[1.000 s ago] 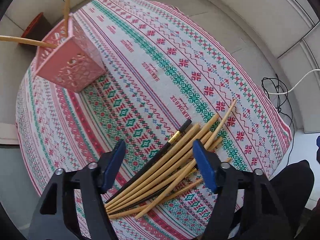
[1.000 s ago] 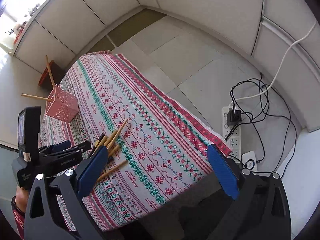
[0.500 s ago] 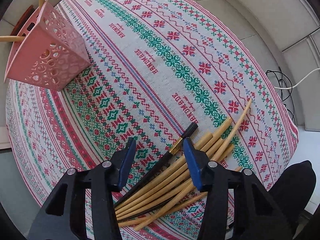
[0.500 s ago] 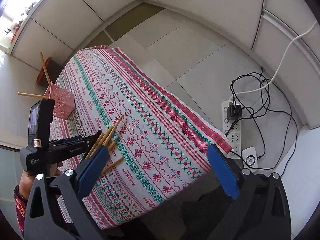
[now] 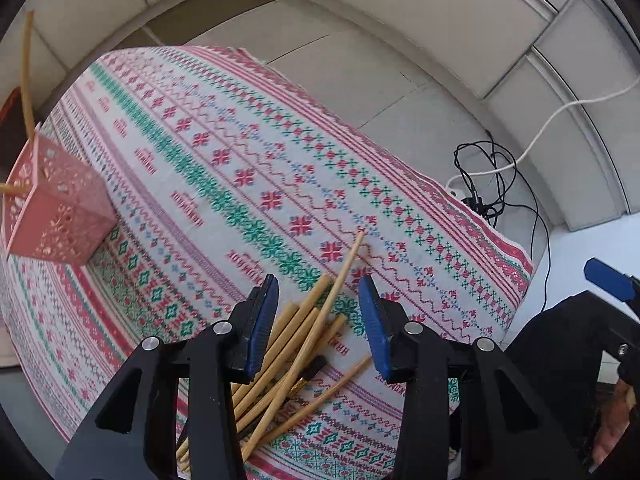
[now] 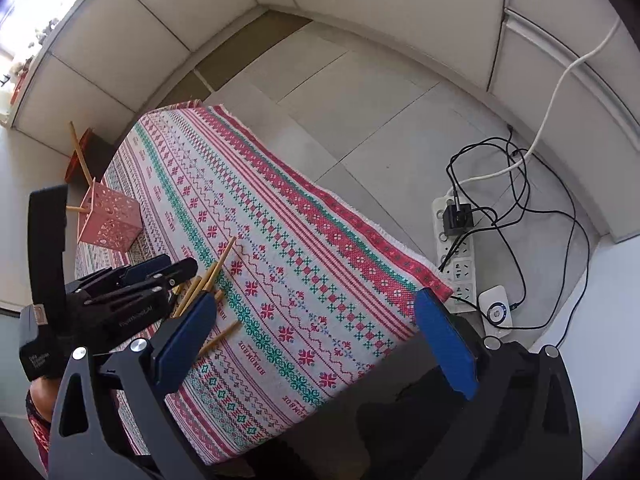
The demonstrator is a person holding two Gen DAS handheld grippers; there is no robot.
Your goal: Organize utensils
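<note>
At the far left of the desk [image 5: 472, 240], under its patterned cloth, stands a pink perforated holder [image 5: 60, 216] with two wooden chopsticks [image 5: 26, 76] sticking out of it. Nearer and to the right lies a loose pile of wooden chopsticks [image 5: 304, 340], one dark stick among them. The left claw [image 5: 318, 320] hangs over this pile, its blue jaws apart with several sticks between them, none pinched. Farther right, off the near desk edge, the right claw [image 6: 316, 344] is spread wide, holding nothing. On the floor at far right sits a power strip [image 6: 456, 256] with tangled cables.
</note>
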